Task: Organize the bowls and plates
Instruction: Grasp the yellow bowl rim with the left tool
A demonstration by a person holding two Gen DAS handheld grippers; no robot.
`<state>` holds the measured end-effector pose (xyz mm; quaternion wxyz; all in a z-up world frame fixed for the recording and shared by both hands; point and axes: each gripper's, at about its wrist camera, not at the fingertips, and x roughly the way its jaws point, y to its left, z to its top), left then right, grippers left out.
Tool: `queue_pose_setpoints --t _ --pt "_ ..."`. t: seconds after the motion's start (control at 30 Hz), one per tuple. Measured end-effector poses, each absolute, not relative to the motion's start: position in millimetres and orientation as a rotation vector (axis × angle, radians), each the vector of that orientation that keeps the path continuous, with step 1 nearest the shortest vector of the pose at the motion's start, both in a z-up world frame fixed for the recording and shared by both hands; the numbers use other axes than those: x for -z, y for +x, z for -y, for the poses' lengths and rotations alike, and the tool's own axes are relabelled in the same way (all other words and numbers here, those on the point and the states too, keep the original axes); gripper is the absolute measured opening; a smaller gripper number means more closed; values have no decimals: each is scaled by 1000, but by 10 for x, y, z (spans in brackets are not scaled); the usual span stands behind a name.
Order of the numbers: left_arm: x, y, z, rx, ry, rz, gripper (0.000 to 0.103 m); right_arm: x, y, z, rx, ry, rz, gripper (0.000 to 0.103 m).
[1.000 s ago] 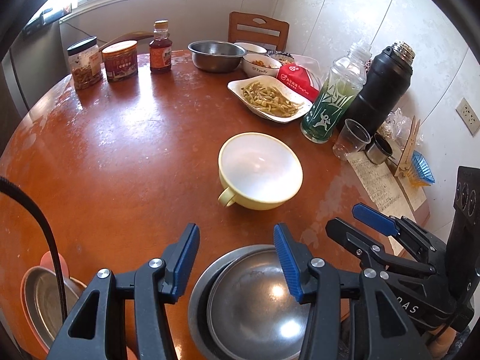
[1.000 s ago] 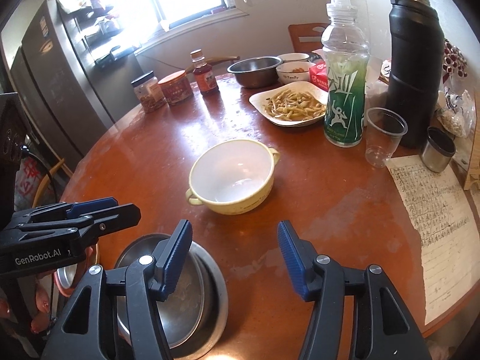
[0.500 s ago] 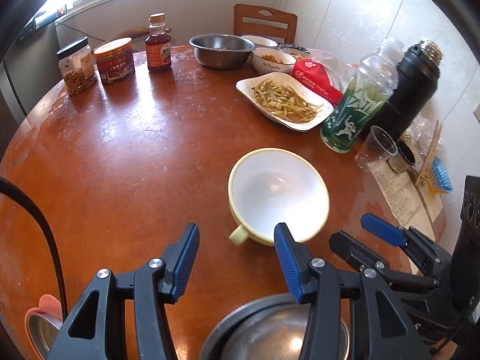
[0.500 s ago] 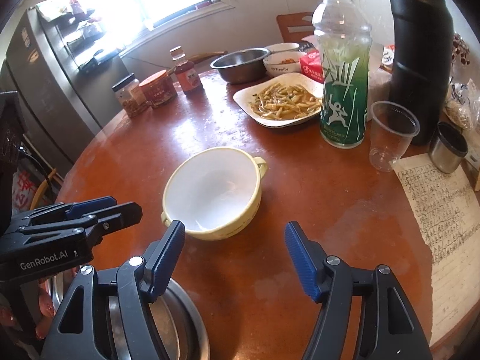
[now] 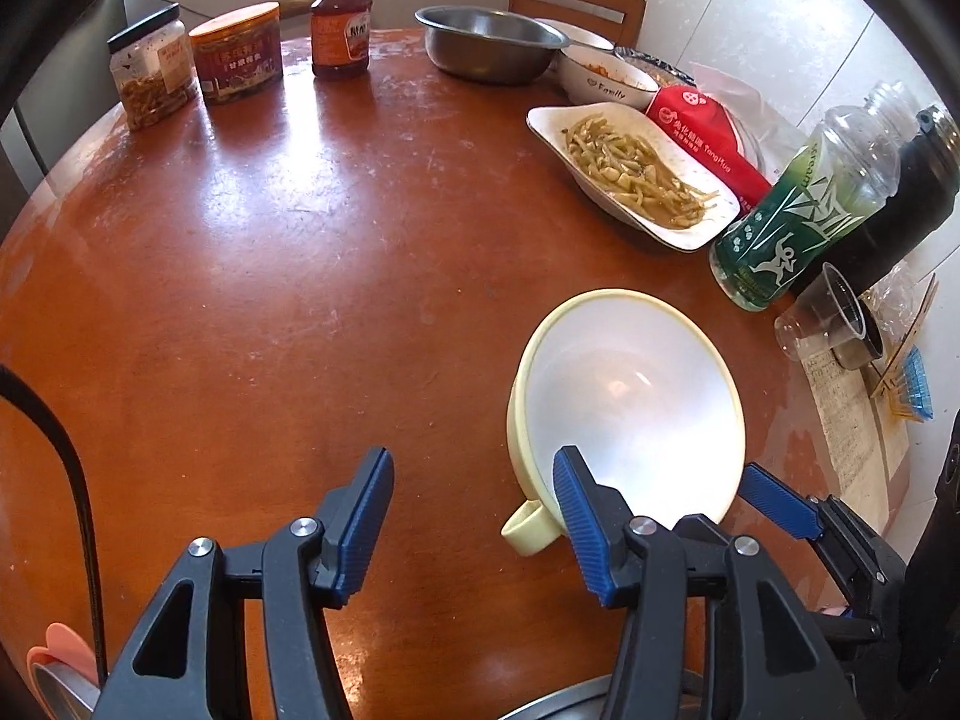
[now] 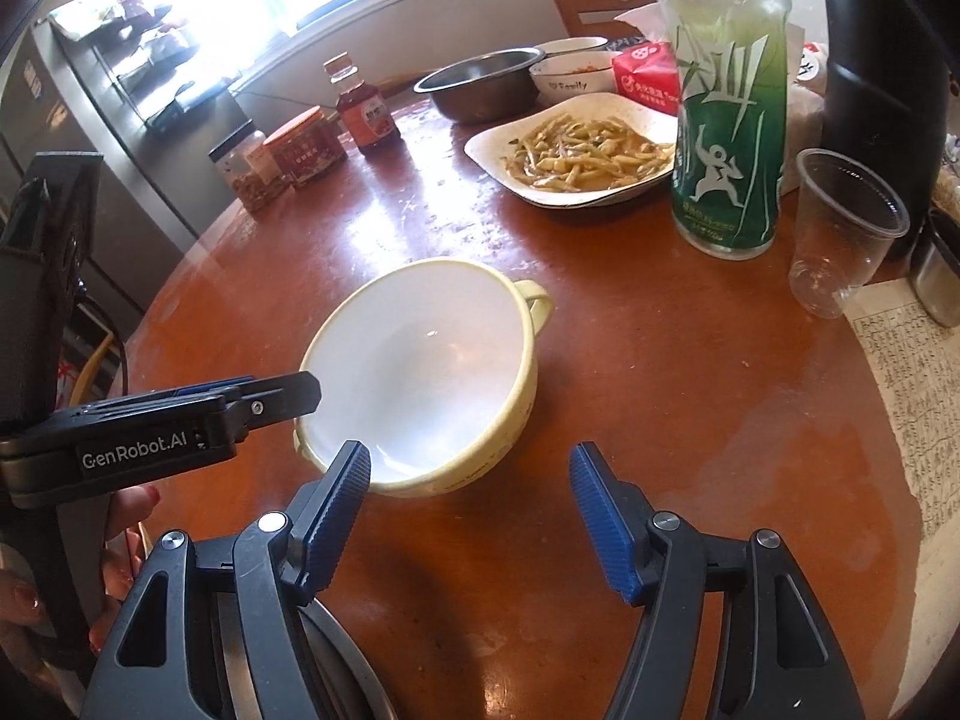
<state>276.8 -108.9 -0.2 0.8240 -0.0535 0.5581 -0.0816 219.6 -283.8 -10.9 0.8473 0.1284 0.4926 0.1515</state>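
Note:
A pale yellow bowl with a white inside and a small loop handle stands on the brown round table. In the left wrist view my left gripper hangs at the bowl's near left rim, its jaws opening. The bowl's handle lies just inside its right finger and no pad presses on it. My right gripper is open in front of the bowl, whose near rim lies between its fingertips, untouched. A stack of metal plates shows under the grippers at the bottom edge.
At the back stand two jars, a sauce bottle, a steel bowl and a white bowl. To the right are a plate of food, a green bottle, a black flask, a plastic cup and a paper sheet.
Both grippers have moved forward and down to the yellow bowl. The metal plates have slid to the bottom edge of both views. The right gripper's jaws stand wider.

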Motion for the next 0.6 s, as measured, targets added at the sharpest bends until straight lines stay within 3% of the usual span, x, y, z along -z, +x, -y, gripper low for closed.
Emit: queue_pose_setpoints --t 0.2,0.3,0.6 --pt "135 2786 1164 229 -169 -1237 54 178 2281 2783 -347 266 -1039 51" --pt "122 2760 1199 277 -204 -1236 40 163 2289 2745 -351 239 -1031 46" --pt "-21 2678 1149 278 -216 -1206 38 35 2253 2666 -363 203 -1008 44"
